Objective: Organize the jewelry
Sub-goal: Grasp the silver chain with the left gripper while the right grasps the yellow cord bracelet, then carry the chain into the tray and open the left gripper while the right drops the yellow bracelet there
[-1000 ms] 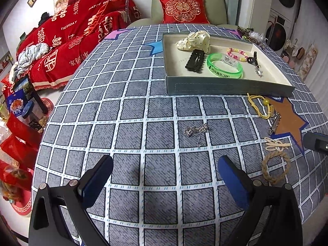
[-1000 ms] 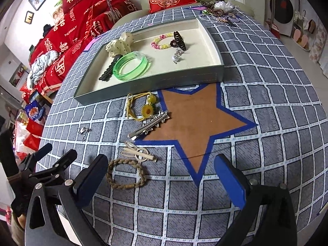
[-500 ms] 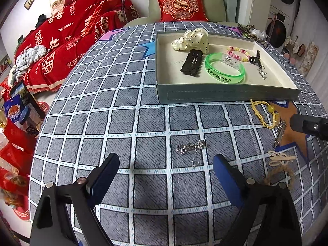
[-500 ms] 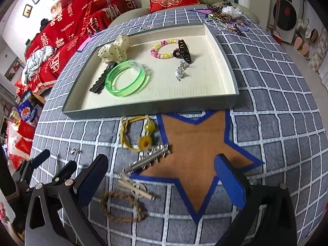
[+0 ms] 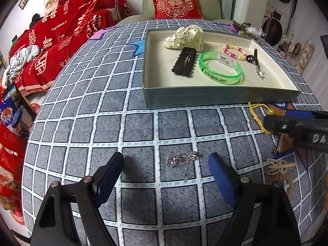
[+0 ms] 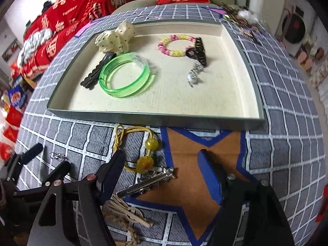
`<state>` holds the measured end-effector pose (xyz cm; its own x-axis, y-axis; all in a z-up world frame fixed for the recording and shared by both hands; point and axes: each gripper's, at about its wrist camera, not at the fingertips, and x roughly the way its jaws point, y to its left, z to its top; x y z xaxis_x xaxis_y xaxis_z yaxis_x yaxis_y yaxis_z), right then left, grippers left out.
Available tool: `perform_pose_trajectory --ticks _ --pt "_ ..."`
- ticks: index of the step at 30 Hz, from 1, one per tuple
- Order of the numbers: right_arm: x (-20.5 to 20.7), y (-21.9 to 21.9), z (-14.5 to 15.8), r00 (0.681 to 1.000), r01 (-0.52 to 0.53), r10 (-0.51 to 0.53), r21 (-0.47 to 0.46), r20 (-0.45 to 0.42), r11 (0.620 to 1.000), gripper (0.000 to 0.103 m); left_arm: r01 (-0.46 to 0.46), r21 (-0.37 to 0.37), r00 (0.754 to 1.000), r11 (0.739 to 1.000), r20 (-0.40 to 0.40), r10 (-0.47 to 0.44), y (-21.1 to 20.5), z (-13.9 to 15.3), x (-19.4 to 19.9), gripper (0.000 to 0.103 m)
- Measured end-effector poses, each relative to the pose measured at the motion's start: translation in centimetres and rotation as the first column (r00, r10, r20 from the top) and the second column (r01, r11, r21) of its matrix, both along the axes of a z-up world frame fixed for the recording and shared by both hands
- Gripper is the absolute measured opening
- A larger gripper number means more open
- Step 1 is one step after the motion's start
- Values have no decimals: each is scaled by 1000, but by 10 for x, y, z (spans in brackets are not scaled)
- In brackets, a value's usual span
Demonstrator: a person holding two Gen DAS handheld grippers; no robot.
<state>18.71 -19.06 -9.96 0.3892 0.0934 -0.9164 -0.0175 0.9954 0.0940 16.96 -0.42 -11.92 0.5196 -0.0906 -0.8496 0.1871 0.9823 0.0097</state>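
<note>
Two grippers are over the grey checked tablecloth [image 5: 86,110], and both of yours have just been narrowing their jaws. Your left gripper [image 5: 166,169] has its blue-padded fingers well apart, with the thin silver chain necklace [image 5: 181,160] lying loose on the cloth between them; neither pad touches it. Your right gripper [image 6: 161,164] is also parted, a bit narrower, straddling the silver metal hair clip [image 6: 146,181] at the edge of the brown star patch [image 6: 192,176]. The yellow cord hair tie with sunflower bead [image 6: 139,147] sits just beyond that clip, close by the left-hand finger. Whether that finger touches the tie you can't tell; the clip itself lies free. Beyond both tools stands the shallow grey tray with cream lining [image 6: 143,116], already holding the translucent green bangle [image 6: 125,74], the black scalloped hair clip [image 5: 185,61], the pink and yellow bead bracelet [image 6: 174,46] and the cream polka-dot scrunchie [image 5: 185,39].
</note>
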Motion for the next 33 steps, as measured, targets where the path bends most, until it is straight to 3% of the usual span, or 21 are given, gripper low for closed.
perform_pose_trajectory --ticks 4,6,9,10,12,13,14,15,26,33 --pt "0 15 -1 999 -50 52 -86 12 995 72 12 -24 1000 1000 -1 -12 -4 0 0 84" --pt "0 19 0 998 -56 58 -85 15 995 69 25 -30 1000 999 4 -25 -5 1 -1 74" --pt "-2 23 2 998 -65 67 -80 17 995 53 56 -32 998 998 6 -56 -10 3 -4 60" --pt "-3 24 3 997 -69 71 -82 17 994 42 66 -33 998 997 6 -66 -11 4 -5 56" --pt "-5 28 3 997 -75 78 -107 17 991 32 81 -36 997 996 8 -80 -14 5 -7 37" --pt "-7 29 3 996 -82 85 -103 19 991 27 85 -37 996 996 8 -85 -13 6 -8 33" --pt "-7 30 4 996 -83 86 -102 20 991 18 88 -38 996 995 9 -87 -13 6 -8 21" --pt "-9 30 4 996 -83 86 -104 22 991 14 87 -42 996 995 10 -86 -13 6 -9 19" --pt "-25 19 21 995 -67 70 -36 76 997 13 66 -133 998 989 11 -65 3 19 -15 19" --pt "-39 -1 44 993 -33 28 46 115 998 13 91 -140 994 986 68 -82 5 47 -22 19"
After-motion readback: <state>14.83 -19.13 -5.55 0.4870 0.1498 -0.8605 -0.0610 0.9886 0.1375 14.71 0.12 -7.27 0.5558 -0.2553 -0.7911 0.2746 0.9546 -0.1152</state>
